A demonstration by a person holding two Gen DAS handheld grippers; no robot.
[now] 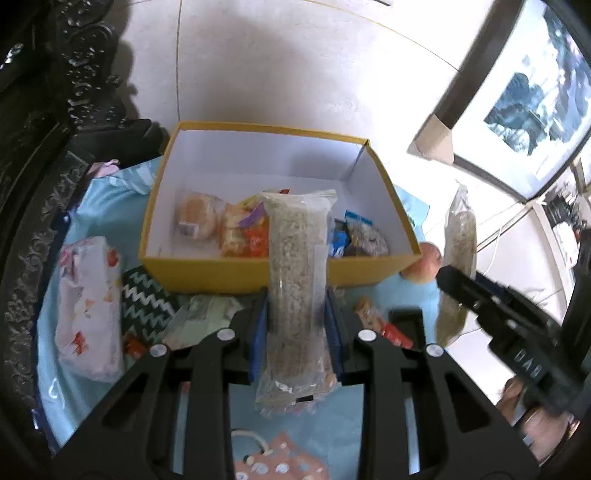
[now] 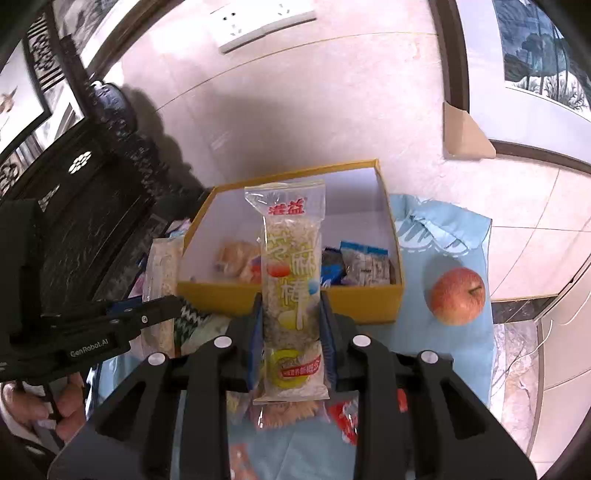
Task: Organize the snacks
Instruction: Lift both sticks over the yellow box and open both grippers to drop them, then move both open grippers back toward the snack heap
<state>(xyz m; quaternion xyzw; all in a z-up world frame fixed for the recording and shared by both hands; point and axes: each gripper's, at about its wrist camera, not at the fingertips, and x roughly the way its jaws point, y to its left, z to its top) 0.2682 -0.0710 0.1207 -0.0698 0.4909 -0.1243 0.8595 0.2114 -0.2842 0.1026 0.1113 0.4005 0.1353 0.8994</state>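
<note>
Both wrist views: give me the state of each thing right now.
Left tool: shut on a snack bar.
Right tool: shut on a labelled bar.
Box: open, partly filled.
Apple: on the cloth, outside the box.

We find a furnished home interior, likely a living or dining room. Dark carved wooden furniture [image 1: 55,110] stands at the left. Framed landscape pictures [image 2: 546,55] lean against a pale tiled wall, one with a cardboard corner guard [image 2: 465,136]. A wall socket plate [image 2: 266,22] is set in the tile. The table [image 2: 476,332] carries a light blue cloth, an apple [image 2: 458,301] and a yellow box [image 1: 258,273] of packaged snacks.
</note>
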